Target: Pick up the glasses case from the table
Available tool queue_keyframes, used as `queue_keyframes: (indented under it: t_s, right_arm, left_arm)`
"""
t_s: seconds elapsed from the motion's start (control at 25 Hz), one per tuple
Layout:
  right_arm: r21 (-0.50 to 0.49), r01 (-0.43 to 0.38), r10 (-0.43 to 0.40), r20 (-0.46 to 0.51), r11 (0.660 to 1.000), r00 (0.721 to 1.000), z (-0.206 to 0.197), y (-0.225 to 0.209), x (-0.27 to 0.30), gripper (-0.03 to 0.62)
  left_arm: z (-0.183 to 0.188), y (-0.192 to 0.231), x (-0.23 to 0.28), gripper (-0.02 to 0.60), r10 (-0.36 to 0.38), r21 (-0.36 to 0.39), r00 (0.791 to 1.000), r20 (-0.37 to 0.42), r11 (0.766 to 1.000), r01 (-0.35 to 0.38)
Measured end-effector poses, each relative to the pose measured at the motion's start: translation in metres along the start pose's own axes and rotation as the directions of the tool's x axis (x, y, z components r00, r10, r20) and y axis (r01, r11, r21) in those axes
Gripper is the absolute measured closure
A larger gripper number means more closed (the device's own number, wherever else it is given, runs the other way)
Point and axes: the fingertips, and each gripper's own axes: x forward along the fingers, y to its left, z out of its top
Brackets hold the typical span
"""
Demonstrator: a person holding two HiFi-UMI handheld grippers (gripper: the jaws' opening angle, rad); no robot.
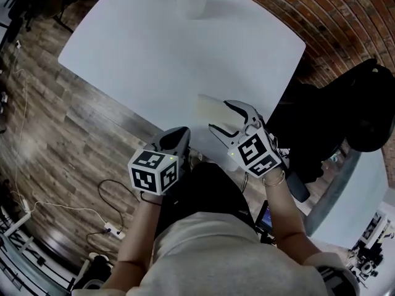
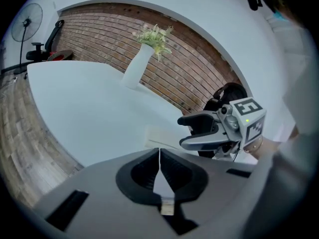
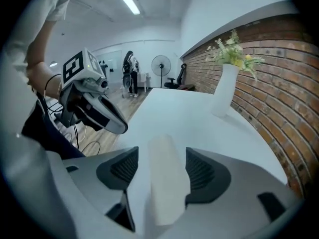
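Observation:
The cream glasses case (image 1: 208, 108) lies on the white table (image 1: 166, 54), close to its near edge. My right gripper (image 1: 221, 116) is open, one finger on each side of the case. In the right gripper view the case (image 3: 167, 183) runs lengthwise between the pads with a gap on both sides, so nothing is gripped. My left gripper (image 1: 178, 132) is shut and empty, held off the table's near edge to the left of the case. From the left gripper view the case (image 2: 158, 135) shows just beyond the shut fingertips, with the right gripper (image 2: 192, 131) beside it.
A white vase with greenery (image 3: 225, 88) stands at the table's far side by the brick wall. A black chair (image 1: 364, 103) is to the right of the table. Cables and a power strip (image 1: 112, 230) lie on the wooden floor at the left.

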Motion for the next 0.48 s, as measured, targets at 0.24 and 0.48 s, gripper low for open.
queue_keyframes:
  t_s: [0.24,0.48]
  right_arm:
    - [-0.083,-0.032,0.025,-0.086,0.996,0.996,-0.02,0.01,0.023,0.286]
    - [-0.196,-0.054,0.018,-0.181,0.979,0.983,-0.04,-0.002,0.044,0.279]
  left_arm:
    - [-0.021,0.013,0.008,0.571,-0.025,-0.036,0.999,-0.023,0.999,0.024]
    - [-0.019,0.036,0.009,0.571,-0.002,-0.026,1.0,-0.005,1.0,0.001]
